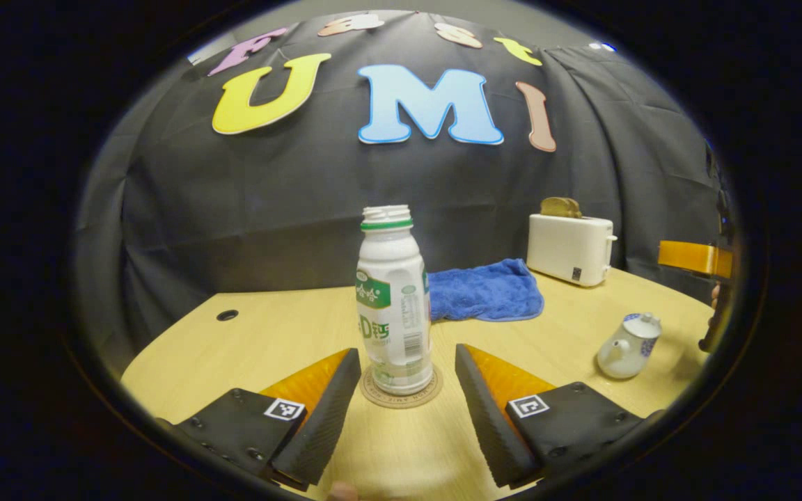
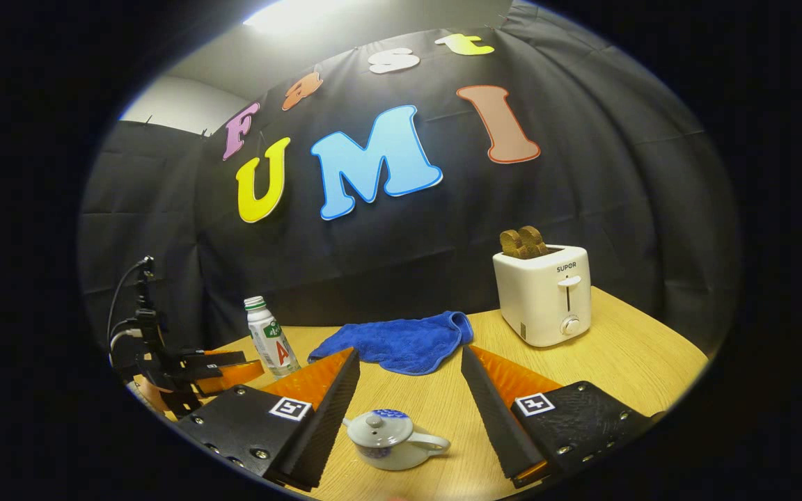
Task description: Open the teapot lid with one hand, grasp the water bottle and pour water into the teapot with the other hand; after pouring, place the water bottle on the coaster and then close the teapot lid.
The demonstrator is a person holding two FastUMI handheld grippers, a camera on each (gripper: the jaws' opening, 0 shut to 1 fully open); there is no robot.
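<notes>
— Teapot status, left gripper view?
— Small white-and-blue ceramic teapot (image 1: 628, 346) is seen lidded on the wooden table (image 1: 269, 327). White plastic water bottle (image 1: 392, 306) is stood uncapped on the round coaster (image 1: 402, 390), between the left gripper (image 1: 408, 379)'s parted fingers, untouched.
— Right gripper view?
— Teapot (image 2: 390, 438) is framed between the right gripper (image 2: 408, 390)'s spread fingers, uncontacted.

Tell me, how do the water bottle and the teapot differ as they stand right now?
The water bottle is tall and slim; the teapot is low and round. The bottle's mouth is uncapped, while the teapot has its lid on. The bottle stands on a coaster; the teapot sits straight on the table. Both are upright, whitish, and ungripped, each between an open gripper's fingers.
</notes>
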